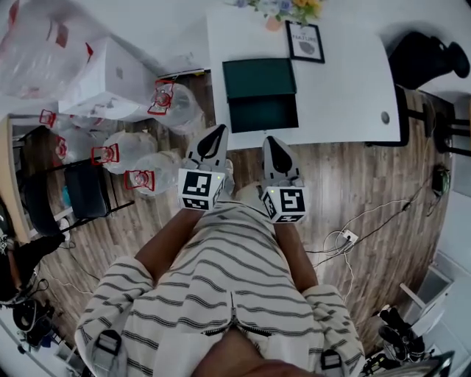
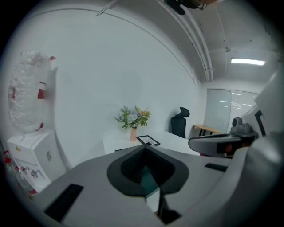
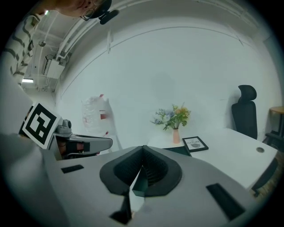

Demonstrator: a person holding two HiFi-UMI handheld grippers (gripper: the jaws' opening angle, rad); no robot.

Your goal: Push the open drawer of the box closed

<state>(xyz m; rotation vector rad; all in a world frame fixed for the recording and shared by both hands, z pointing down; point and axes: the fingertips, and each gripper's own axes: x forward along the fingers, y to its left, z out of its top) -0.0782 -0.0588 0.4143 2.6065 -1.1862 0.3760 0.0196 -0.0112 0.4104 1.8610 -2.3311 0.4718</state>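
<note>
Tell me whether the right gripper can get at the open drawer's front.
Probably yes: the right gripper, jaws shut, points toward the drawer from the near edge of the table, with nothing visible between them.

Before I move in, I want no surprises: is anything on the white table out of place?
The dark green box has its drawer pulled out toward the white table's near edge. Nothing else looks odd.

In both gripper views the green box (image 3: pixel 138 184) was mostly hidden behind the jaws. Overhead, the flowers (image 1: pixel 283 7) were cut off at the top; the framed picture (image 1: pixel 305 40) had print too small to read.
</note>
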